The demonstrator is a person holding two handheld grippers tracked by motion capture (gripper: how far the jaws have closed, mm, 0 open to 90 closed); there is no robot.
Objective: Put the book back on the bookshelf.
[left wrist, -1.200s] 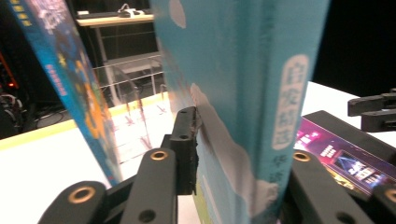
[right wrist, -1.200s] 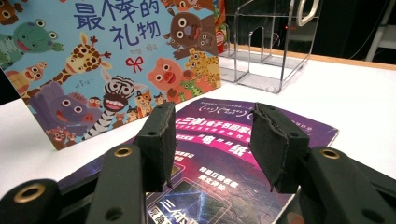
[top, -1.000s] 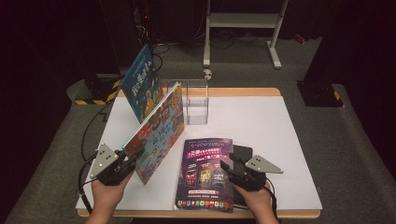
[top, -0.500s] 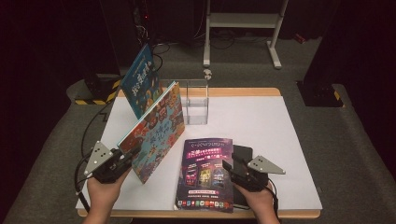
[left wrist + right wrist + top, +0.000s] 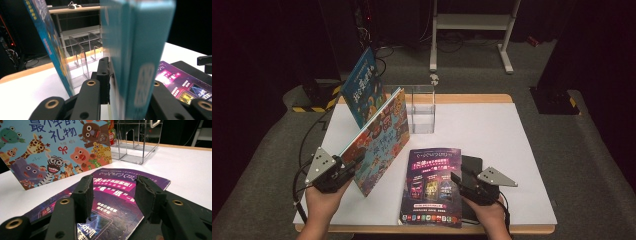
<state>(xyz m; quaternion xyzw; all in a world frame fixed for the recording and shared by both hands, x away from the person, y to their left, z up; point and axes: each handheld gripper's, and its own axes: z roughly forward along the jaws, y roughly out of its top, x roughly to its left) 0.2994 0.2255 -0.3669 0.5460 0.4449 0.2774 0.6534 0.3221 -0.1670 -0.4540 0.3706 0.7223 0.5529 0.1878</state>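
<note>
Progress is partial: your left gripper clamps the animal picture book upright, not yet slotted into the clear rack behind it, while your right gripper, jaws apart, waits over the purple magazine nearer you.

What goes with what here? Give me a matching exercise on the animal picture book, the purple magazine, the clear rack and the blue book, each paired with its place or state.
1. animal picture book
2. purple magazine
3. clear rack
4. blue book

a. lies flat on the table
b. stands empty near the far edge
c. held on edge by the left gripper
d. leans at the far left, behind the held book

Pairs: 1-c, 2-a, 3-b, 4-d
</note>
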